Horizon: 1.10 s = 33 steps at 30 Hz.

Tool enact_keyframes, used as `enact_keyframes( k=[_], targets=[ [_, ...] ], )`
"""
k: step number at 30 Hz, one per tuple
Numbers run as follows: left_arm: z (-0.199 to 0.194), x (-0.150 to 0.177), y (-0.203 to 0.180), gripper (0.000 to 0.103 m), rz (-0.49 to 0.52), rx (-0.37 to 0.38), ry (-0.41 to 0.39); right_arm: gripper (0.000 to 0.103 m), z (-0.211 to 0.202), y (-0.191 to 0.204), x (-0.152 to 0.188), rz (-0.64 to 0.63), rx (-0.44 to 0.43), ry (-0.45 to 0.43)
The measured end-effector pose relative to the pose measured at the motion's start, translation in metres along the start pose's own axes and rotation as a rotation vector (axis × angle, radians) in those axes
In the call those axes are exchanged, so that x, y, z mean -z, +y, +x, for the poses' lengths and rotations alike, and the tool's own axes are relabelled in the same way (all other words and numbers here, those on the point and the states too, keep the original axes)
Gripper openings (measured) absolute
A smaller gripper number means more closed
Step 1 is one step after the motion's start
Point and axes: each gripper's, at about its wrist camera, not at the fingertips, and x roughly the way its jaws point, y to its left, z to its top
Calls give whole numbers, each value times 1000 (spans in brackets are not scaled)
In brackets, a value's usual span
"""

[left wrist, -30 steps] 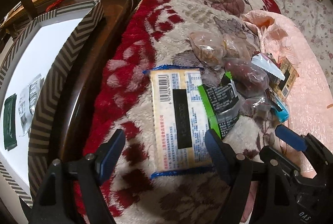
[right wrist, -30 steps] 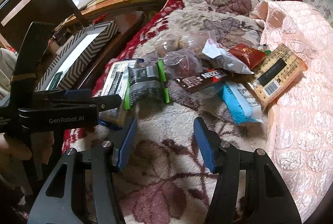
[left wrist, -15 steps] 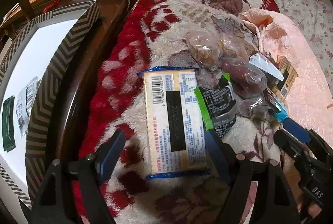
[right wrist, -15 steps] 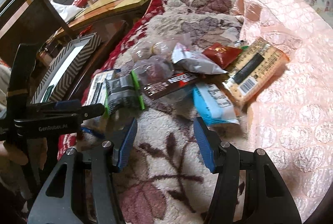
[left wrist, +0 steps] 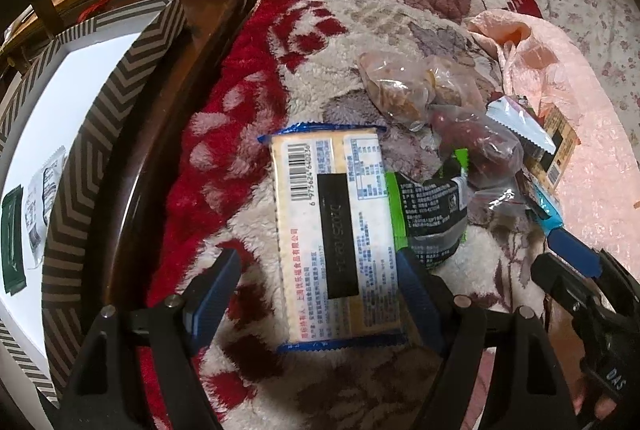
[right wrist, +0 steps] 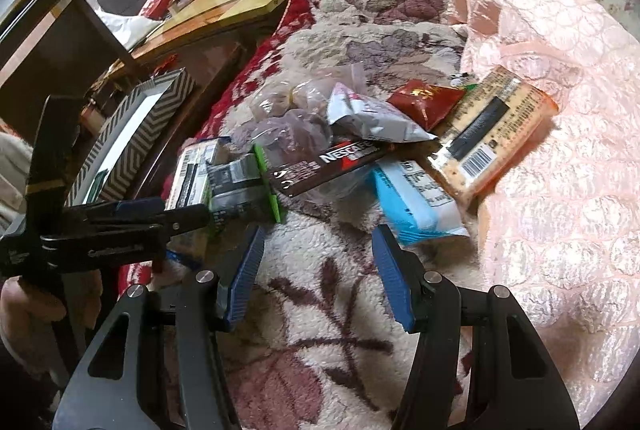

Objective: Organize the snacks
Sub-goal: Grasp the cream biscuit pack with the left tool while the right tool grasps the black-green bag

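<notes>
A pile of snack packets lies on a floral fleece blanket [left wrist: 400, 2]. My left gripper [left wrist: 316, 282] is open, its jaws on either side of the near end of a cream cracker pack with blue ends [left wrist: 336, 238]. A black-and-green packet [left wrist: 432, 214] lies against that pack's right side. My right gripper [right wrist: 318, 270] is open and empty over bare blanket, just short of a light-blue packet [right wrist: 416, 198]. Behind it lie a Nescafe sachet [right wrist: 332, 166], a grey-white bag [right wrist: 372, 118], a red packet [right wrist: 424, 98] and an orange cracker pack [right wrist: 492, 130].
A box with a chevron-striped rim [left wrist: 88, 158] stands left of the bed and holds a dark green sachet [left wrist: 12, 242] and a white sachet [left wrist: 40, 202]. Clear bags of sweets [left wrist: 404, 90] lie behind the cracker pack. Pink bubble wrap [right wrist: 560, 170] covers the right side. A wooden table [right wrist: 240, 2] stands behind.
My left gripper has moved forward, so its jaws now straddle the cracker pack's near end. My right gripper has shifted right, towards the light-blue packet.
</notes>
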Motion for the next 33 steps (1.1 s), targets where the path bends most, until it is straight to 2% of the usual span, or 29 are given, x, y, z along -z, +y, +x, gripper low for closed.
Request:
enact_keyframes(
  k=[15, 18, 22, 27, 31, 33],
  targets=[
    [6, 1, 23, 78, -42, -4, 8, 56, 15, 25, -2, -47, -53, 22],
    [3, 1, 28, 79, -45, -21, 2, 56, 24, 39, -6, -74, -49, 24],
    [3, 2, 34, 79, -35, -47, -2, 62, 36, 59, -15, -118, -24, 21],
    [5, 1, 42, 79, -34, -86, -1, 62, 53, 76, -25, -162, 4, 40],
    [10, -1, 50, 83, -54, -72, 11, 62, 68, 76, -30, -177, 13, 68],
    [12, -1, 53, 85, -63, -74, 15, 57, 72, 74, -29, -183, 8, 77]
  ],
)
